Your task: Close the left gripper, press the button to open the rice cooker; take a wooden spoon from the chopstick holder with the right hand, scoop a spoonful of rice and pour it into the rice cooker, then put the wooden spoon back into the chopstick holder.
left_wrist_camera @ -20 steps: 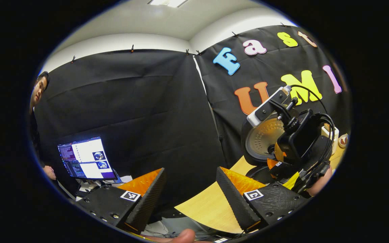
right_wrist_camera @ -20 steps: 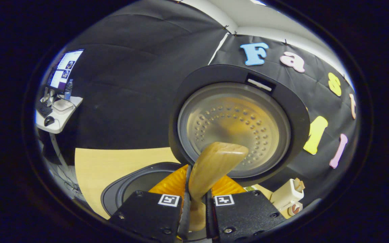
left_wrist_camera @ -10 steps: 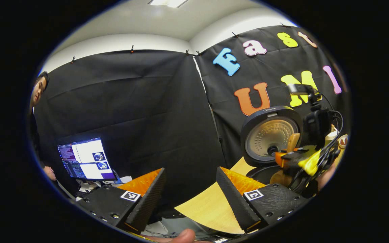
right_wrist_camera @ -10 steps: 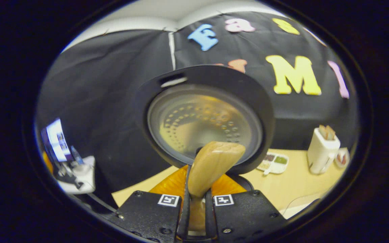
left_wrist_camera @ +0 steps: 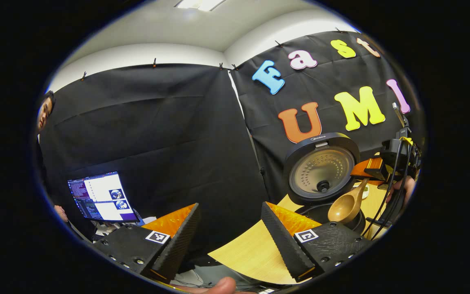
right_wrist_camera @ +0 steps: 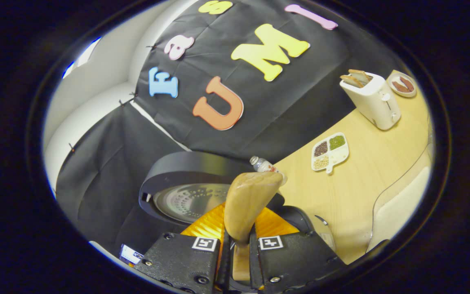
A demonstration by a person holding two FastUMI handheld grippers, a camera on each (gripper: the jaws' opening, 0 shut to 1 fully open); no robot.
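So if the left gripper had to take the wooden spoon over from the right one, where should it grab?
Probably the bare stretch of handle between the bowl and the right gripper, which is shut on the handle's lower end. In the left gripper view the wooden spoon hangs bowl-down over the open rice cooker, handle slanting up toward the right gripper. Come from the side, across the handle; the rounded bowl would likely slip.

Black rice cooker (left_wrist_camera: 320, 171), tan wooden spoon (right_wrist_camera: 248, 204)

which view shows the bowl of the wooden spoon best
The left gripper view: the wooden spoon shows from the side, hollow bowl facing the camera, hanging over the open rice cooker. The right gripper view looks along the handle clamped in the right gripper, so you see the bowl's rounded back, foreshortened, not its inside.
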